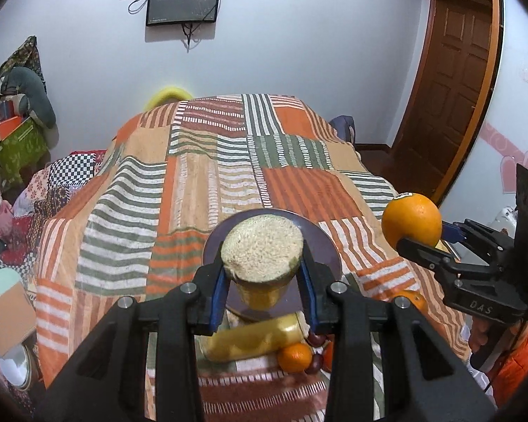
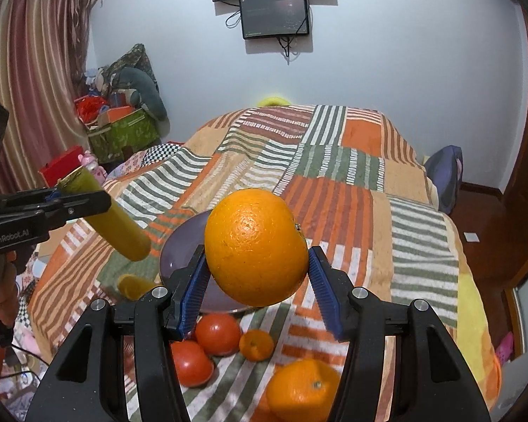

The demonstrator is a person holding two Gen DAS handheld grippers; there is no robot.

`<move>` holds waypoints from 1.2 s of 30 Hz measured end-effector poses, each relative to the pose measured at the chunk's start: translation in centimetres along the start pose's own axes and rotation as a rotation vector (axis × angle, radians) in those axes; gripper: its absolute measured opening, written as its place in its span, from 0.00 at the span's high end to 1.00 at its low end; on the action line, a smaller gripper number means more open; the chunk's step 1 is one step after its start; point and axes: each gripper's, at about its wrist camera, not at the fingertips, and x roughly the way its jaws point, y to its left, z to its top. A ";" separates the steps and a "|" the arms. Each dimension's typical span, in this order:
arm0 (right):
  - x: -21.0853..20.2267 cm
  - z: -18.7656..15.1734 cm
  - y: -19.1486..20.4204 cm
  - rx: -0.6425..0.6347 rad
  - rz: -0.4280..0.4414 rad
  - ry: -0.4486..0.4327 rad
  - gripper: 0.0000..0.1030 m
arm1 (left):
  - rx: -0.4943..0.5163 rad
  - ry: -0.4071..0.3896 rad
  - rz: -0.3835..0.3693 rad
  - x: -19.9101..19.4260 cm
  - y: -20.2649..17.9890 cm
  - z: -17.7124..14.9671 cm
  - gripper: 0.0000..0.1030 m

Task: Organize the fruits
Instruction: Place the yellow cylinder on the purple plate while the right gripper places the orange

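My left gripper (image 1: 263, 274) is shut on a yellow corn cob (image 1: 263, 251), held cut end up above the purple plate (image 1: 325, 246); it also shows in the right wrist view (image 2: 118, 227). My right gripper (image 2: 257, 277) is shut on a large orange (image 2: 257, 246), held above the plate (image 2: 179, 249); it also shows in the left wrist view (image 1: 412, 219). On the bedspread near me lie a second corn cob (image 1: 253, 339), a small mandarin (image 2: 256, 344), two tomatoes (image 2: 217, 334), and another orange (image 2: 302, 388).
The patchwork striped bedspread (image 1: 200, 183) covers the bed. A green box with clutter (image 2: 123, 133) stands at the far left by the curtain. A wooden door (image 1: 454, 81) is at the right. A cardboard piece (image 1: 8, 320) lies at the left.
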 end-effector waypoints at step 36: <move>14.3 1.6 2.0 -0.095 -0.026 0.299 0.49 | -0.066 0.243 -0.106 15.4 5.0 3.0 0.65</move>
